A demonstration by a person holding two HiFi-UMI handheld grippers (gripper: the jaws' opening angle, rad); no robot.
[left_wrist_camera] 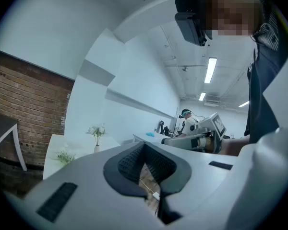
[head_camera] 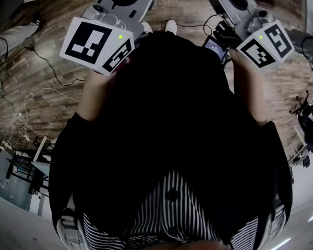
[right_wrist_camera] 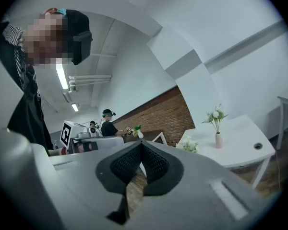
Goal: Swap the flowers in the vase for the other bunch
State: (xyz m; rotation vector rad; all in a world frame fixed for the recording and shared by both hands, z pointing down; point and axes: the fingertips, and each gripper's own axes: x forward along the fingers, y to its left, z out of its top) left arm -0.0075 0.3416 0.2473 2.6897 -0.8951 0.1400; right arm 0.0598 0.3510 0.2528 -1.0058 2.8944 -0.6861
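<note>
The small pale pink ceramic vase (right_wrist_camera: 219, 140) stands upright on the white rectangular table (right_wrist_camera: 245, 150) and holds a bunch of white flowers on thin green stems (right_wrist_camera: 215, 115). The other bunch, a low tuft of green sprigs with small white blooms (right_wrist_camera: 188, 145), lies on the tabletop near the vase, to its left in the right gripper view. A small round hole (right_wrist_camera: 258, 146) sits in the tabletop to the right of the vase, and a red brick wall (right_wrist_camera: 158, 116) runs behind and to the left of it.

Both of your tools are well apart from the vase, and you hold them close in front of your body over the wood-plank floor (head_camera: 52, 87). Your left gripper (left_wrist_camera: 144, 147) has its dark ribbed pads together at the tips with nothing between them. Your right gripper (right_wrist_camera: 140, 145) is closed the same way, empty. Each points roughly level, towards the vase side of the room.
</note>
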